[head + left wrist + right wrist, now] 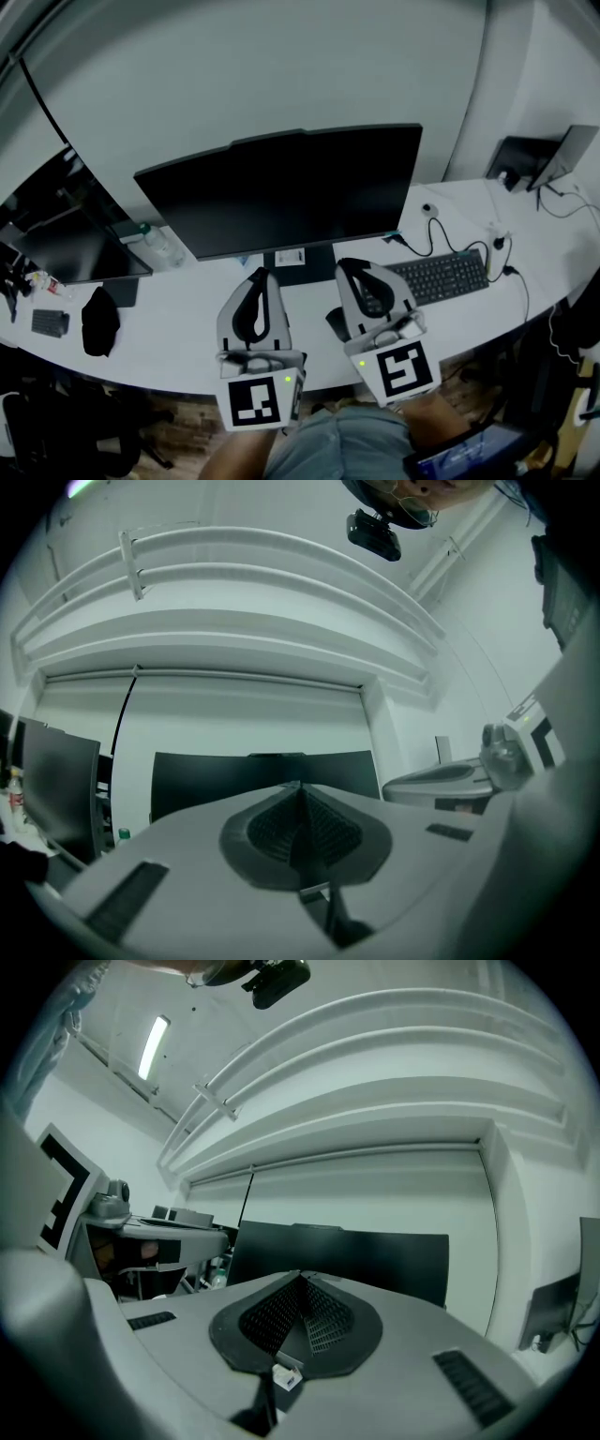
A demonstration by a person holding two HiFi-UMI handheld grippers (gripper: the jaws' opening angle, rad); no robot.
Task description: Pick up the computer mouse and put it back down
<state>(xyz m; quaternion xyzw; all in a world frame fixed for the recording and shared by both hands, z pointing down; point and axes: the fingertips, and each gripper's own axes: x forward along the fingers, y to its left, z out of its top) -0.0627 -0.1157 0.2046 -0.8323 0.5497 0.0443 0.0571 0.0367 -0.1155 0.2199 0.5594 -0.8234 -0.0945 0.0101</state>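
Observation:
I hold both grippers up level in front of the black monitor. The left gripper is shut, its ribbed pads pressed together with nothing between them. Beside it the right gripper is also shut and empty. A dark rounded thing, perhaps the computer mouse, lies on the white desk between the two grippers, mostly hidden by the right one. Neither gripper view shows the mouse.
A black keyboard lies right of the right gripper, with cables behind it. A second screen, a plastic bottle, a black lump and a small dark device stand at the left. A laptop sits far right.

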